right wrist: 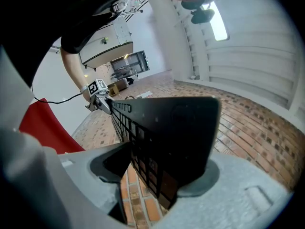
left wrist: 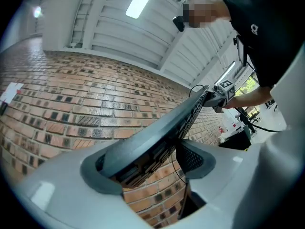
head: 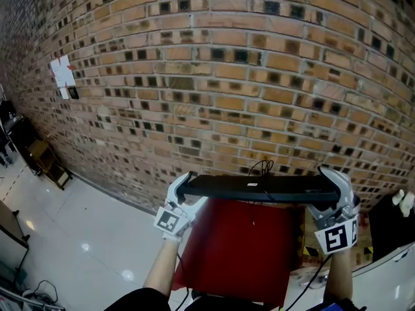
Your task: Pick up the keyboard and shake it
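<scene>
Aloft, two grippers [head: 185, 186] [head: 331, 183] clamp one keyboard [head: 259, 188].

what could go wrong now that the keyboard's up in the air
The keyboard is held only by its two short ends, in the left gripper and the right gripper. A hard shake could work one end loose and drop it onto the red surface below. Its loose cable could also whip about and snag.

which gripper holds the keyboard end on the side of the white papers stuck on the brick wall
The left gripper: it clamps the left end of the black keyboard, the side toward the papers. The right gripper holds the opposite end.
</scene>
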### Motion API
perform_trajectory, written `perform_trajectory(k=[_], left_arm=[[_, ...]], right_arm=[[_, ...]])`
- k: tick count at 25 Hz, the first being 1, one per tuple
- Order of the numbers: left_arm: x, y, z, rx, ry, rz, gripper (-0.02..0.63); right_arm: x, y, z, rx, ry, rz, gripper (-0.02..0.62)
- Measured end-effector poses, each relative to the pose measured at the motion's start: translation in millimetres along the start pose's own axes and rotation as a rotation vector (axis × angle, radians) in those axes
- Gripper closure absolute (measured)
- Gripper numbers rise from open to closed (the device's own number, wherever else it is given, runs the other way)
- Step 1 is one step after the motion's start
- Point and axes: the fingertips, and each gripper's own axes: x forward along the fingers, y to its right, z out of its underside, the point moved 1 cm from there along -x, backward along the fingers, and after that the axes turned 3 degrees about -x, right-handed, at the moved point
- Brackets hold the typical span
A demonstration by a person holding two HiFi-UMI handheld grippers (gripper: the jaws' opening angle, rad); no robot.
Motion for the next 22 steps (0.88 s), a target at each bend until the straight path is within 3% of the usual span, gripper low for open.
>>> perform_trajectory(k=[8,11,14,16,19,22], left_arm=[[-1,6,1,-0.02,-0.005,0.009,0.262],[3,16,11,0.0,-0.058,0.018,0.262],[18,34,-2,0.071,-0.094,0.062,0.264],[33,50,-28,0.162,-0.086,0.105,0.264],[58,83,-79,0.366,-0.074,0.174,0.264],[75,122,-115,0.496,-0.047,0.228,0.264]], right_arm=[[-7,-1,-7,-0.018,0.01,0.017,0.31],[-12,-12,20,0.056,-0.026,-0.007,0.31],[-34,-20,51,0.134,-0.065,0.006,0.31],[-58,-14,63,0.187,-0.055,0.071,0.305],[-105,11,62,0.362,0.095,0.302,0.293],[-151,15,73,0.4,0.126,0.437,0.281]])
